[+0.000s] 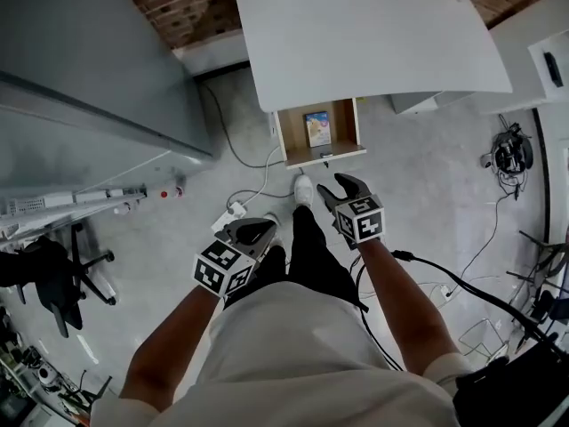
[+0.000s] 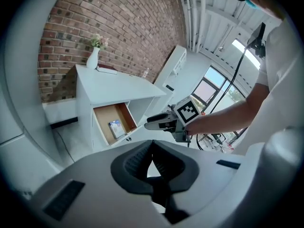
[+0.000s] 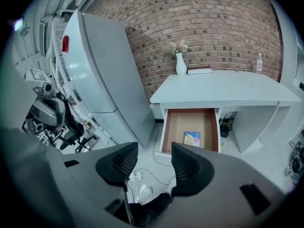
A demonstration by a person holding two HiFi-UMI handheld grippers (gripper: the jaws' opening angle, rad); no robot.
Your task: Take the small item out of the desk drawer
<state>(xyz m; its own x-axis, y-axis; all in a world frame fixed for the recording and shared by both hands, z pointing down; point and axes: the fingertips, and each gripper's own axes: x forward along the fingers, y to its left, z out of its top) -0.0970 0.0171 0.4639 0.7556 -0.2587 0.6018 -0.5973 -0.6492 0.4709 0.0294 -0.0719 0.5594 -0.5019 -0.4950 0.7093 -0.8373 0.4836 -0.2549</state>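
The desk drawer (image 1: 322, 156) stands pulled open under the white desk (image 1: 373, 43). A small light-blue item (image 1: 317, 128) lies flat on its wooden bottom, also seen in the right gripper view (image 3: 192, 138) and the left gripper view (image 2: 115, 128). My right gripper (image 1: 342, 185) hovers open in front of the drawer, short of it, with nothing between its fingers (image 3: 154, 151). My left gripper (image 1: 253, 229) hangs lower and to the left, its jaws shut on nothing (image 2: 152, 144).
A tall grey cabinet (image 1: 89, 60) stands left of the desk. Cables and a power strip (image 1: 229, 210) lie on the floor before the drawer. A vase (image 3: 180, 65) and a book (image 3: 199, 71) sit on the desk's back edge. A black office chair (image 1: 53, 283) is far left.
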